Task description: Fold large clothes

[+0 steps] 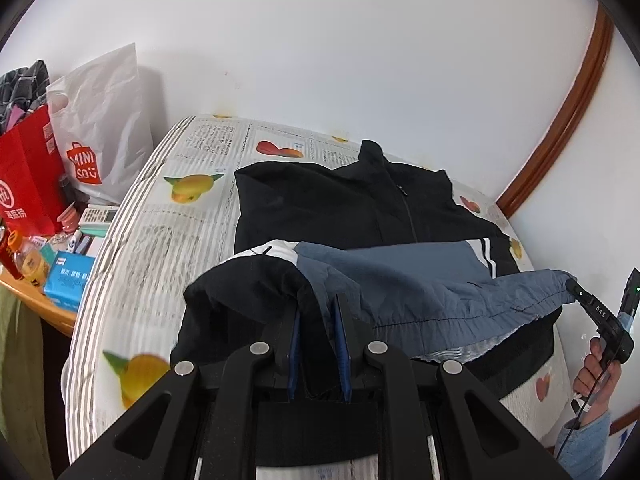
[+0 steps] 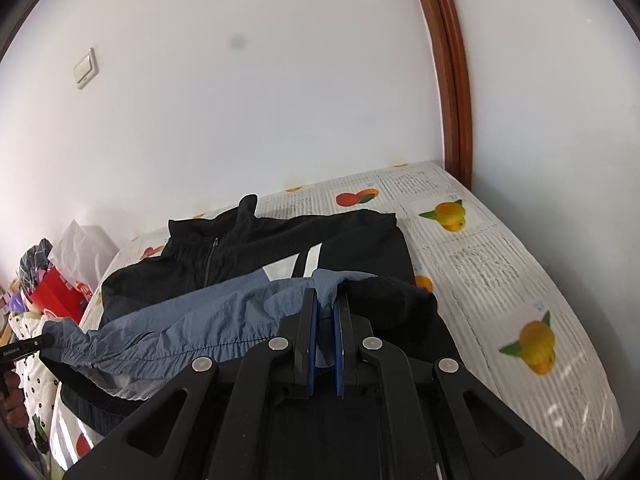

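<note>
Left claw (image 1: 318, 328), bottom centre of its view, is clamped on the jacket (image 1: 360, 216) hem; right claw (image 2: 326, 332) likewise on the other hem corner. Jacket lies mid-frame on the bed (image 1: 140, 240). Keep both corners level and taut, and land the hem square near the collar (image 1: 374, 152).

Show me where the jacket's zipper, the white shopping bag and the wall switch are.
jacket's zipper (image 1: 409, 216): left wrist view, on the zip line down the black chest.
white shopping bag (image 1: 106, 120): left wrist view, on its front panel.
wall switch (image 2: 85, 68): right wrist view, on the plate's middle.
</note>
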The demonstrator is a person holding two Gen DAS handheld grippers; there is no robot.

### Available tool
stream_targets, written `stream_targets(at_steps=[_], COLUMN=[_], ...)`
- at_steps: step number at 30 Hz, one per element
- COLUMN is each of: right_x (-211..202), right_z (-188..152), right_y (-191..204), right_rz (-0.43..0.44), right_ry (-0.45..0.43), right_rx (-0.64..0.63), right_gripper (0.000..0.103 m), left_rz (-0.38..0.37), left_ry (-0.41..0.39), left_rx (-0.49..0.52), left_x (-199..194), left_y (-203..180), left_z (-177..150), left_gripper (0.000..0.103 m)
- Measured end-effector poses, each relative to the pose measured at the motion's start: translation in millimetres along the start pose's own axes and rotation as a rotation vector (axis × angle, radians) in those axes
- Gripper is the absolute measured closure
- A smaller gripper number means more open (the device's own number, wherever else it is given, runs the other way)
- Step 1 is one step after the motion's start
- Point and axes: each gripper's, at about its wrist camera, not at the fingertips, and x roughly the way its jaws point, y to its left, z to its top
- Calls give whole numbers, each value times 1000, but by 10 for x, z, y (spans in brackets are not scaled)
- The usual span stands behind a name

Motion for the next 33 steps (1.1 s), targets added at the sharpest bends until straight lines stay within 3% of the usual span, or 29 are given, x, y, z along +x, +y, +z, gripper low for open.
stream_targets(at_steps=[8, 16, 21, 24, 28, 33], right_x=[523, 911, 777, 553, 306, 208], right_z=[117, 81, 76, 104, 72, -91], right_y=[-60, -137, -93, -25, 95, 245], right_rz=[-23, -77, -109, -111, -78, -31], right_ry=[57, 134, 118, 81, 59, 91], right_rx=[5, 16, -9, -37, -88, -141], right_gripper=[94, 87, 78, 76, 71, 68], left_rz=[21, 37, 45, 18, 2, 7], left_ry=[38, 87, 87, 83, 41, 16], left_rx=[5, 7, 23, 38, 66, 89], left_x=[400, 718, 692, 591, 361, 137], left_y=[33, 44, 23, -8, -63, -88], left_z=[239, 264, 250, 231, 165, 38], left_gripper=[84, 83, 79, 68, 53, 49])
